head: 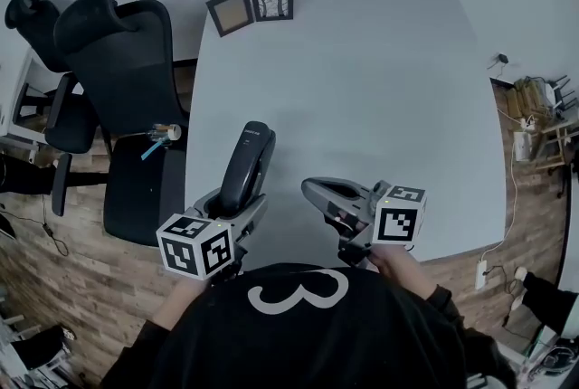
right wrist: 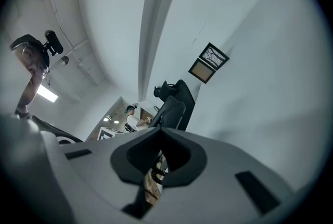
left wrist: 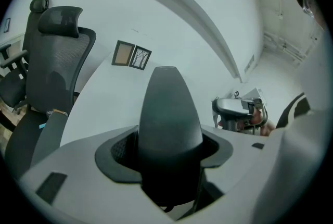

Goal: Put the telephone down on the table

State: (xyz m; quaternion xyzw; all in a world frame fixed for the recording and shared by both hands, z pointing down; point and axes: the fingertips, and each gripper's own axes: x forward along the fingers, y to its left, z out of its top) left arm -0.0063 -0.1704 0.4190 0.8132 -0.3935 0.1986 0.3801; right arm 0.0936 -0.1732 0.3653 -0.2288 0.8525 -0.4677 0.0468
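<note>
A dark grey telephone handset (head: 251,163) is held over the near left part of the white table (head: 362,89), its long body pointing away from me. My left gripper (head: 240,204) is shut on its lower end, and in the left gripper view the handset (left wrist: 169,124) rises between the grey jaws and fills the middle. Whether the handset touches the table is not clear. To its right, my right gripper (head: 309,188) hangs near the table's front edge, pointing left with its jaws together and nothing in them. The same gripper (left wrist: 239,111) shows in the left gripper view.
Two small picture frames (head: 251,7) lie at the table's far left. Black office chairs (head: 118,61) stand to the left of the table, one with a small blue-handled object (head: 158,138) on its seat. A wooden floor with cables (head: 507,197) runs along the right.
</note>
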